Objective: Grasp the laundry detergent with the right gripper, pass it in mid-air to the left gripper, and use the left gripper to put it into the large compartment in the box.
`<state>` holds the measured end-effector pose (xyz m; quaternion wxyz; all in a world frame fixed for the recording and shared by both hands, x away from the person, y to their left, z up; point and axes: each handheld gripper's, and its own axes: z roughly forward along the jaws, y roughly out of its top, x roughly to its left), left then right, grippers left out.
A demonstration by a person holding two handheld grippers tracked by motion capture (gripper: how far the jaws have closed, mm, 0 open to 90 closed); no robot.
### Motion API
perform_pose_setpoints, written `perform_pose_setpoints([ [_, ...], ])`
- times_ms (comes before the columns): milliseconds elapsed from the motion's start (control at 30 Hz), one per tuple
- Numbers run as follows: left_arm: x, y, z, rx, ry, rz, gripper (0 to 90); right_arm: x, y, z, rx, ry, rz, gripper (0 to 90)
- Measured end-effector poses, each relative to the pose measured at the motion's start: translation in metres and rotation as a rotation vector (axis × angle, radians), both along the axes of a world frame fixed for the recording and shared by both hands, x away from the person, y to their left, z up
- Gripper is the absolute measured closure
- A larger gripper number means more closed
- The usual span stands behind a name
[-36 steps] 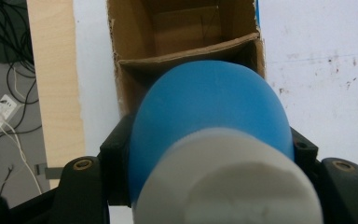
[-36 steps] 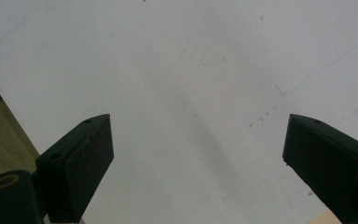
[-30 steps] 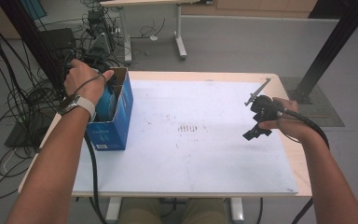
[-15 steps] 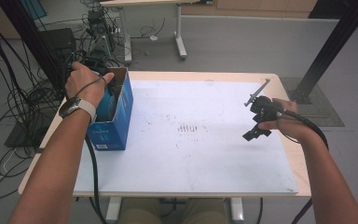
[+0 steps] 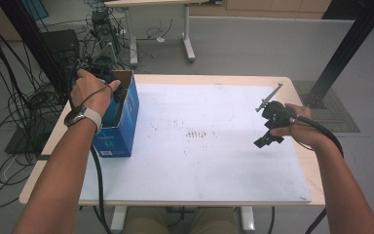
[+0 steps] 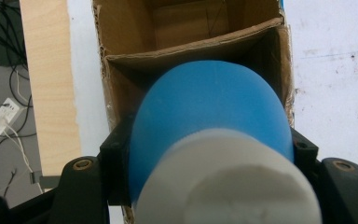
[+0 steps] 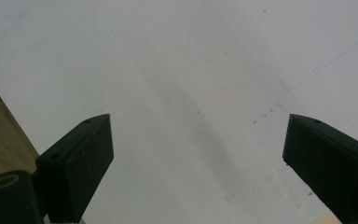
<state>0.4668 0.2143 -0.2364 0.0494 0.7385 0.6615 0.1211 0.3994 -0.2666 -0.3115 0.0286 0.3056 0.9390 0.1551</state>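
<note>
Bottle: a round blue plastic bottle (image 6: 209, 112) with a thick white cap (image 6: 228, 182). The blue part is smooth and bulges like a ball. The cap looks pale and a bit rough on top.
Where the bottle is: at the open top of the brown cardboard box with blue outer walls (image 5: 126, 112), at the left end of the table. Its round blue end points down into the box.
Left gripper (image 6: 209, 149): its two black jaws pinch the blue bottle, one on each side, just under the cap.
Right gripper (image 7: 196, 154): its black jaws are spread wide with nothing between them. It hangs above the white sheet covering the wooden table (image 5: 199, 161), well apart from the box.
Box inside: plain brown card, with a card wall across it.
</note>
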Motion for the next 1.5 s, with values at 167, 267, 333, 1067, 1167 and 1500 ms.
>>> perform_pose_setpoints([
  [167, 0.0, -0.002, -0.004, -0.002, 0.003, -0.001, 37.8, 0.0, 0.001, 0.0, 0.001, 0.001, 0.002, 8.4],
  [267, 0.0, -0.002, -0.006, -0.002, 0.008, -0.002, 37.7, 0.0, 0.001, -0.001, 0.002, 0.001, 0.003, 8.4],
  [333, 0.0, -0.002, -0.007, 0.0, 0.012, -0.004, 37.7, -0.001, 0.0, -0.001, 0.0, 0.002, 0.0, 8.4],
  [1067, 0.001, -0.001, -0.025, -0.006, 0.028, -0.01, 37.7, -0.002, -0.004, -0.004, 0.003, 0.009, -0.01, 8.4],
  [1167, 0.001, 0.0, -0.028, -0.005, 0.036, -0.01, 37.6, -0.002, -0.004, -0.004, 0.001, 0.009, -0.01, 8.4],
  [1500, 0.003, 0.0, -0.037, -0.007, 0.047, -0.015, 37.6, -0.002, -0.006, -0.003, 0.001, 0.008, -0.014, 8.4],
])
